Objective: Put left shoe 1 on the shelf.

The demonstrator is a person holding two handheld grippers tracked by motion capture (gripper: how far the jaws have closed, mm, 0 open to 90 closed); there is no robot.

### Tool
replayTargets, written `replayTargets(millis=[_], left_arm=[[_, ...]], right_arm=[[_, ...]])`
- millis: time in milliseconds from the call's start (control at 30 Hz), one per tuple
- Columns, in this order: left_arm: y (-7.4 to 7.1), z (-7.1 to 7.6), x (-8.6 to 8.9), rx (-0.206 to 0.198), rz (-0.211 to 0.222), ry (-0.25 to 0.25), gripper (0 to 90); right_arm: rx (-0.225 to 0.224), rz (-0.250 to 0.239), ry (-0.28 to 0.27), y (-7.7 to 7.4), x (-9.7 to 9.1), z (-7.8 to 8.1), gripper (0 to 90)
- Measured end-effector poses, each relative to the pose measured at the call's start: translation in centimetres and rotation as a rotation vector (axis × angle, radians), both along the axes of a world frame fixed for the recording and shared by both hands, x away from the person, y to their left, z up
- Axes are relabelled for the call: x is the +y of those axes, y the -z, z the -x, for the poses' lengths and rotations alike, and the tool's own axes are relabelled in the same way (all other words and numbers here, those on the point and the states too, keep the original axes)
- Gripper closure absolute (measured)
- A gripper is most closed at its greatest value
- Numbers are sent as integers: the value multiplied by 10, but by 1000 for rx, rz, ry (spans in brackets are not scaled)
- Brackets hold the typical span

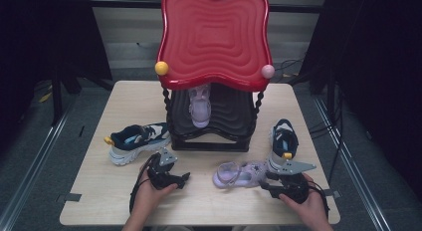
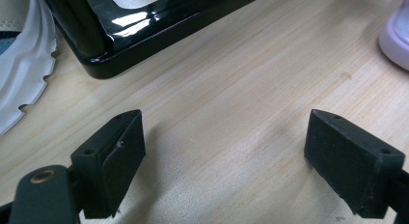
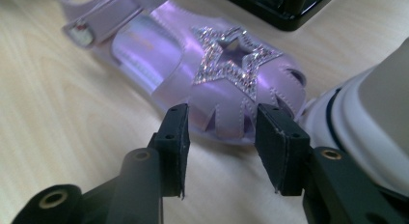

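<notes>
Open counter (image 1: 199,196) between both hands, clear lane. Shoe rack (image 1: 211,136) blocks the centre. Navy sneaker (image 1: 137,141) crowds rack's left; purple sandal (image 1: 239,173) touching second sneaker (image 1: 283,141) crowds the right.

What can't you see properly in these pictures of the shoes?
- Purple sandal on the rack's lower shelf: the high view shows part of it; the red top shelf covers the rest.
- Purple sandal on the table: the right gripper view cuts off its heel strap; whether the right gripper touches its toe is unclear.
- Left sneaker: the left gripper view's edge leaves a bit of white sole.
</notes>
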State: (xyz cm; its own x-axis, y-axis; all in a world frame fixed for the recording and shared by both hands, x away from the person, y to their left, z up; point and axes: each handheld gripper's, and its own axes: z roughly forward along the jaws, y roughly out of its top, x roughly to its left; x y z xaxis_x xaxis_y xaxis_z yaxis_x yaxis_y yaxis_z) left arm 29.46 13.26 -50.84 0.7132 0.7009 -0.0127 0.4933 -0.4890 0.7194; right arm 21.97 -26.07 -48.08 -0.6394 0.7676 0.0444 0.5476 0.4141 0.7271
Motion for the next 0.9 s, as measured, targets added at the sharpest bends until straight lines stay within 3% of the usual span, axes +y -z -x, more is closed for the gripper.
replayTargets(millis=[167, 300, 433, 533, 567, 600, 633, 800, 900], left_arm=[[0, 0, 0, 0, 1, 0, 139], [0, 0, 0, 0, 1, 0, 139], [0, 0, 0, 3, -3, -1, 139], [0, 0, 0, 1, 0, 1, 139], [0, 0, 0, 0, 1, 0, 140], [0, 0, 0, 1, -1, 0, 139], [0, 0, 0, 1, -1, 0, 139], [0, 0, 0, 1, -1, 0, 140], [0, 0, 0, 2, 5, -3, 140]], right_arm=[[-27, -9, 25, -1, 3, -11, 649], [-46, 4, 32, -3, 10, -18, 660], [-36, -23, 38, -2, 15, -28, 652], [-21, -43, 55, -3, 15, -30, 581], [-12, -62, 47, -4, 16, -30, 529], [17, -83, 39, -8, 19, -26, 402], [17, -83, 39, -8, 19, -26, 402], [2, -115, 28, -22, 34, -16, 198], [-3, -111, 25, -25, 43, -18, 157]])
